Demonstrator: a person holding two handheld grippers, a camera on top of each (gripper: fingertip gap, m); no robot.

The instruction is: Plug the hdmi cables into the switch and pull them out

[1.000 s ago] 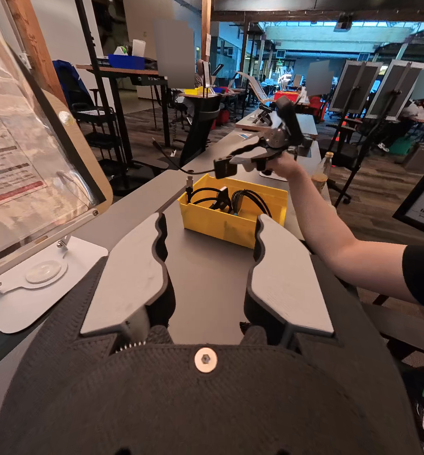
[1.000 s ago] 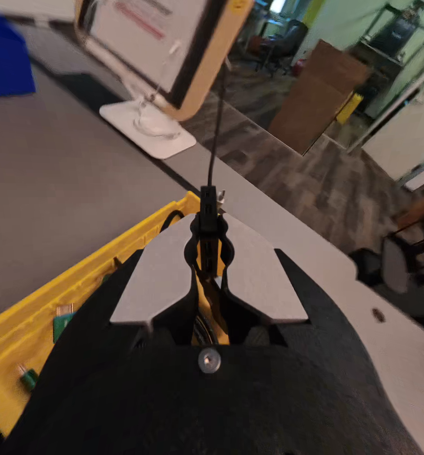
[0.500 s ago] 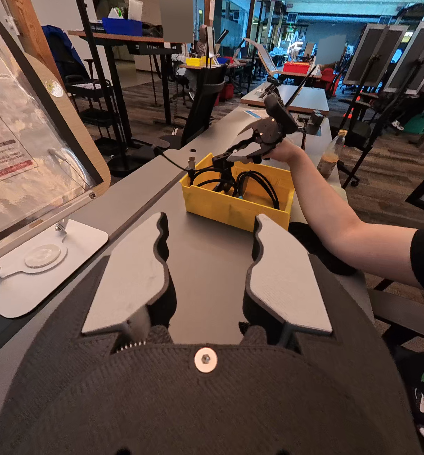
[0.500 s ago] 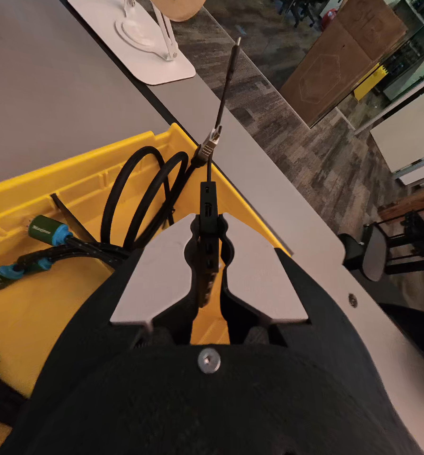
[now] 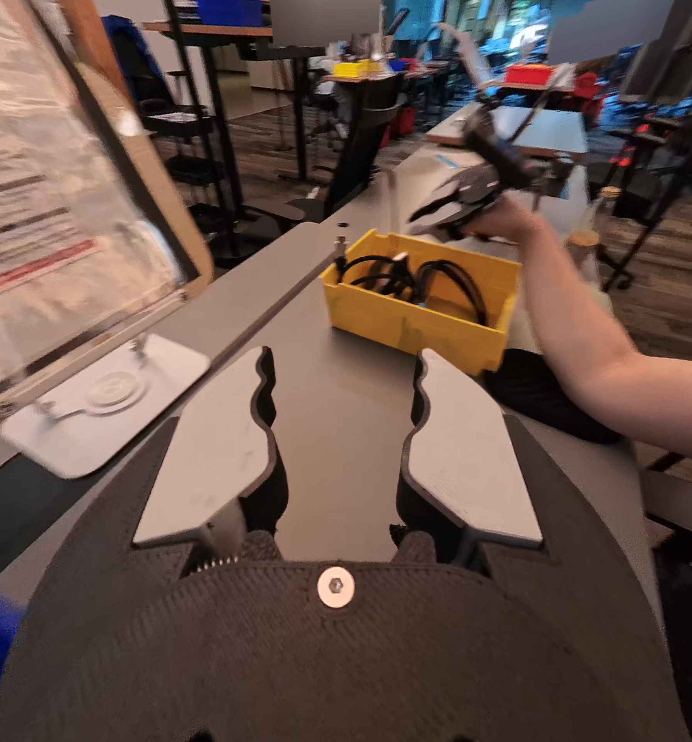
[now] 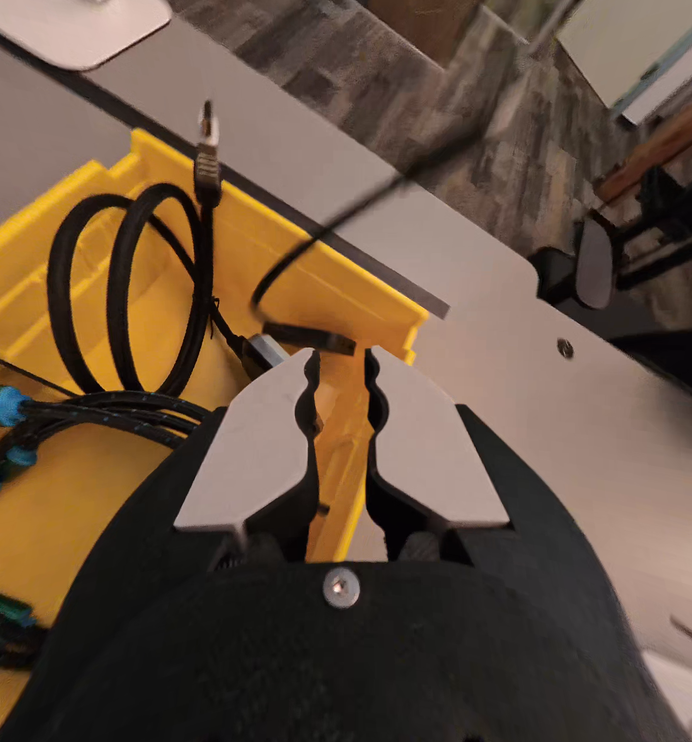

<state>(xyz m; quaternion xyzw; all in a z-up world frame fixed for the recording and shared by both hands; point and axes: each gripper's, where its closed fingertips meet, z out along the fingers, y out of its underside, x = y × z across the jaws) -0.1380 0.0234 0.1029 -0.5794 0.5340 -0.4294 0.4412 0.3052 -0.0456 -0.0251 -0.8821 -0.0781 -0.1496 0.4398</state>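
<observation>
Left gripper (image 5: 342, 385) low over grey counter (image 5: 336, 461), fingers spread wide, nothing between. Beyond: yellow bin (image 5: 416, 325) with coiled black hdmi cables (image 5: 453, 277). Right gripper (image 6: 340, 353) above bin's corner, fingers slightly parted, empty; small black switch (image 6: 308, 337) just past fingertips, inside bin.

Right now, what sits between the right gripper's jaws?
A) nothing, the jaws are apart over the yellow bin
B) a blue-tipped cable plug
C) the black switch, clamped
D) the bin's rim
A: the right gripper has its jaws parted with only the yellow bin showing through; the black switch lies just beyond the tips.
</observation>
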